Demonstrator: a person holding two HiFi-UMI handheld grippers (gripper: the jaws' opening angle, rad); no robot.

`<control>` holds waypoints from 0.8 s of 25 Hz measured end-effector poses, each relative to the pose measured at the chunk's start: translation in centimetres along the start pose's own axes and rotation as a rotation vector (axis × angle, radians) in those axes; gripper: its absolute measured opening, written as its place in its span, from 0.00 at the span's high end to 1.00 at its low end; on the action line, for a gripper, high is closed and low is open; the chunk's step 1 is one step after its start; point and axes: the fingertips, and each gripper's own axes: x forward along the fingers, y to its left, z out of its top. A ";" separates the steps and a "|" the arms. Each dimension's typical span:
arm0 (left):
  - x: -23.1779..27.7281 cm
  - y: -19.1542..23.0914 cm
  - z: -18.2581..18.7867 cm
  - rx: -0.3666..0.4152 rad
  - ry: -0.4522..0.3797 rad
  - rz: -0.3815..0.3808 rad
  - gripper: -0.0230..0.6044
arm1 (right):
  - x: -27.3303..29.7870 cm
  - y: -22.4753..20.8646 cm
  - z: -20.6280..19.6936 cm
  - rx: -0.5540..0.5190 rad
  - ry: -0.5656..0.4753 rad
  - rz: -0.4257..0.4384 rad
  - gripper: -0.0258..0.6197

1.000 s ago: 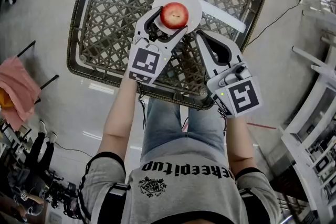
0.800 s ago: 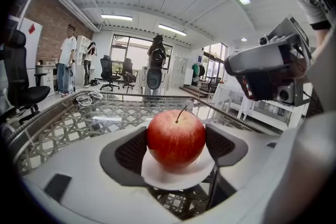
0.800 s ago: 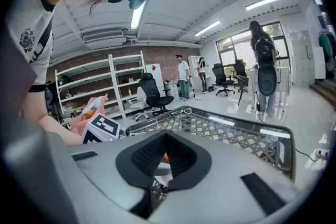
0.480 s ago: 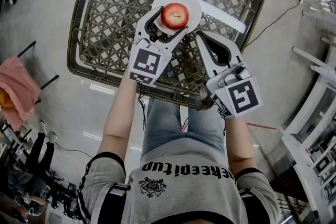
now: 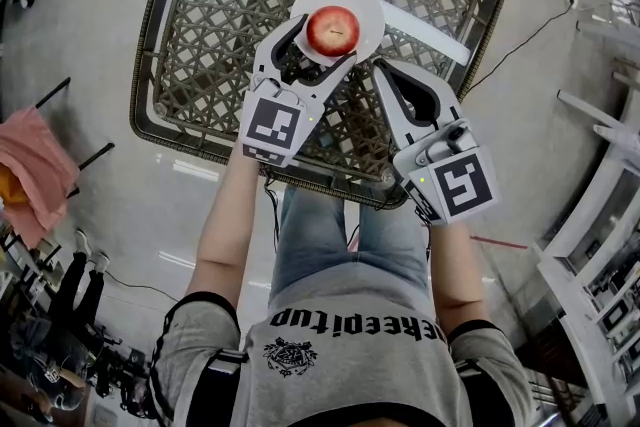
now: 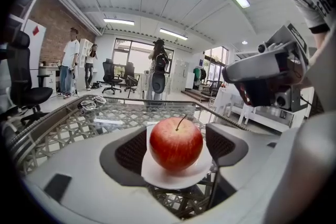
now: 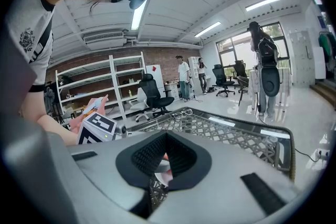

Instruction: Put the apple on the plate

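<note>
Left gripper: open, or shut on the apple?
Open: both pads stand clear of the apple, which sits upright on the plate.

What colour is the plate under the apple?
White; the plate shows best in the left gripper view.

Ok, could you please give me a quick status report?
Left tongs open around apple, which rests on plate. Right tongs shut, empty. Nothing in the way.
</note>
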 end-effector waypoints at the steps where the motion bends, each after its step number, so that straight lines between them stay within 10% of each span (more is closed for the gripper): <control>1: -0.2 0.1 0.2 0.000 -0.006 0.007 0.35 | 0.0 0.0 0.1 -0.001 -0.002 0.001 0.94; 11: -2.8 -0.6 3.1 0.041 -0.057 0.031 0.35 | -0.6 1.4 1.9 -0.016 -0.027 0.018 0.94; 20: -6.1 -1.4 7.5 0.038 -0.097 0.089 0.73 | -1.9 2.8 4.8 -0.041 -0.059 0.026 0.94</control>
